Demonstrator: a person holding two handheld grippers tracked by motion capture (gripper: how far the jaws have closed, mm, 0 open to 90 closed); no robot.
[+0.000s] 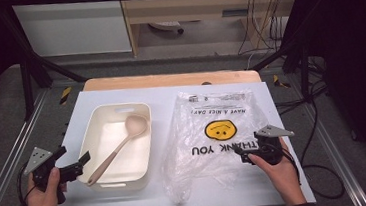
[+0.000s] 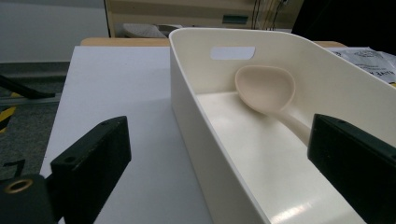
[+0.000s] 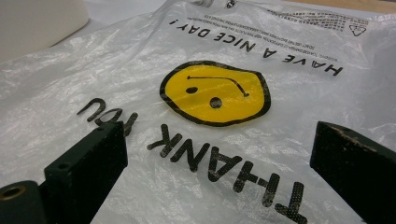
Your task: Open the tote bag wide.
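Two grippers hover wide open, gripping nothing: the left gripper (image 1: 74,163) at the cream tub's (image 1: 99,183) nine o'clock edge, a pink ladle (image 1: 117,149) lying inside; the right gripper (image 1: 243,154) at the smiley plastic bag's (image 1: 213,133) four o'clock corner.

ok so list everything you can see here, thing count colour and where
tub: one, cream, left half of the table, handle slot in its far wall
spoon: one, pale pink, lying slantwise inside the tub, bowl toward the far end
plastic bag: one, clear with a yellow smiley and black lettering, flat on the right half of the table
table: one, white top with a wooden strip at the far edge
left gripper: one, black, at the tub's near left corner, fingers open with the tub's left wall between them
right gripper: one, black, at the bag's right edge, fingers open over the bag
hands: two, one holding each gripper
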